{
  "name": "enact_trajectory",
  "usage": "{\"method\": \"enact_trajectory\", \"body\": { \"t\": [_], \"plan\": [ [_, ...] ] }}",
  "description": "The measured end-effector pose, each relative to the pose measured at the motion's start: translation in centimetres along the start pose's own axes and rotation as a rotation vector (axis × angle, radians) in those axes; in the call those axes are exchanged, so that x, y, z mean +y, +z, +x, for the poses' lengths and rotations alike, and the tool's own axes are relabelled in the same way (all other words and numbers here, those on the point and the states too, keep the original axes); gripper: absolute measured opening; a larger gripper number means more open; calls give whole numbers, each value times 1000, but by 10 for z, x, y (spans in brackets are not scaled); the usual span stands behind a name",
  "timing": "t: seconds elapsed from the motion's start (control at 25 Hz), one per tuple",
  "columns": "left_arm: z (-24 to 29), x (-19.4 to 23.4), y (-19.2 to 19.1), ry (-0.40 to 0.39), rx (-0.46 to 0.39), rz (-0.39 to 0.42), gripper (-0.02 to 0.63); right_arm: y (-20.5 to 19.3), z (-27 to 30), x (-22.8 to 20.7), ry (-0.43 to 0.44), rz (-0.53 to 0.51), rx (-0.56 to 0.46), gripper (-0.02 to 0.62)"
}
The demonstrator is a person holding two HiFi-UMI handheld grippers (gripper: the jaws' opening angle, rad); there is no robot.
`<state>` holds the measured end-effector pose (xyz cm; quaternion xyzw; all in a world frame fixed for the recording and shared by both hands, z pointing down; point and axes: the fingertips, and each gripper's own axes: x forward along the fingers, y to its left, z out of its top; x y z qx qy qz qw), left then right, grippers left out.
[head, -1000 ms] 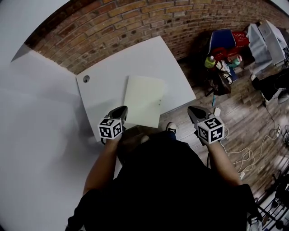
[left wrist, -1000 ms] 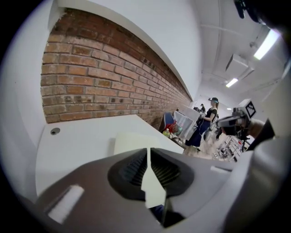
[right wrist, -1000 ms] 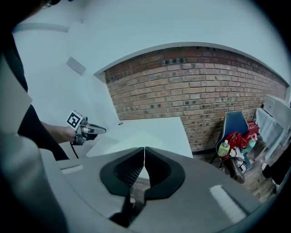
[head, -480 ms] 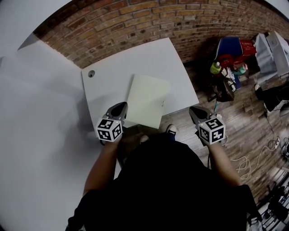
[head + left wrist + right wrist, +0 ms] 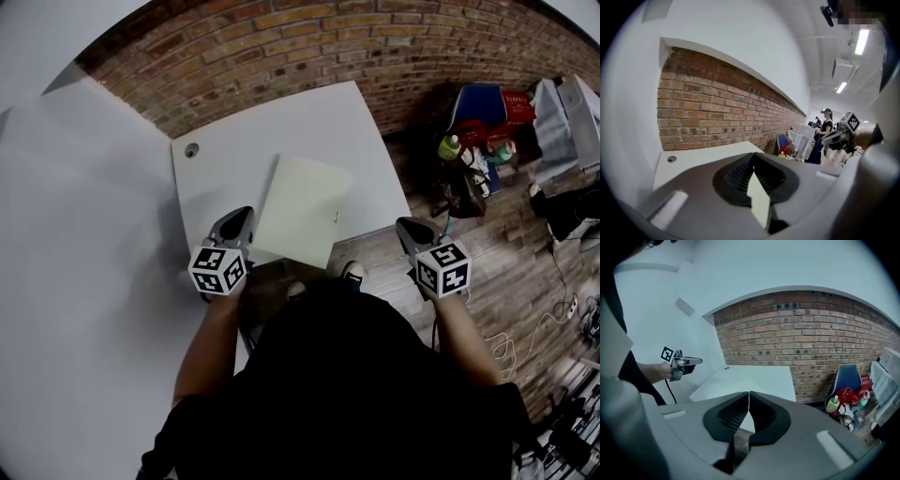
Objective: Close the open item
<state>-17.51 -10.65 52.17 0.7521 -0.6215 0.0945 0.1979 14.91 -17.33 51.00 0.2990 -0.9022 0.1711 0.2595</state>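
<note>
Both grippers held out front, jaws pressed together and empty.
The left gripper point(image 5: 237, 218) and right gripper point(image 5: 406, 227) point forward and somewhat down, well apart, each at the end of a bare forearm bent out from the body, marker cubes facing up.

No word, brand or number could be read anywhere. The only printed signs were the black-and-white square patterns on the left marker cube point(image 5: 217, 269) of the left claw point(image 5: 244, 213) and on the right marker cube point(image 5: 441, 269) of the right claw point(image 5: 402, 223). These were blocky code patterns with no letters or digits. The bottle point(image 5: 450, 147) among the clutter on the floor had a label too small to read.
</note>
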Motion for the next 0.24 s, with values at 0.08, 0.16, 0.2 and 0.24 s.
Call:
{"method": "enact_trajectory", "body": {
  "t": [0.08, 0.16, 0.2, 0.24],
  "plan": [
    [-2, 1, 4, 9, -13, -1, 5, 2, -1, 0, 4, -5, -1, 6],
    [-4, 2, 7, 18, -29, 1, 5, 3, -1, 1, 9, -11, 1, 6],
    [-6, 2, 10, 23, -38, 4, 5, 3, -2, 1, 10, -14, 3, 6],
    [-7, 3, 12, 28, -47, 7, 5, 3, -2, 2, 12, -17, 4, 6]
  ]
}}
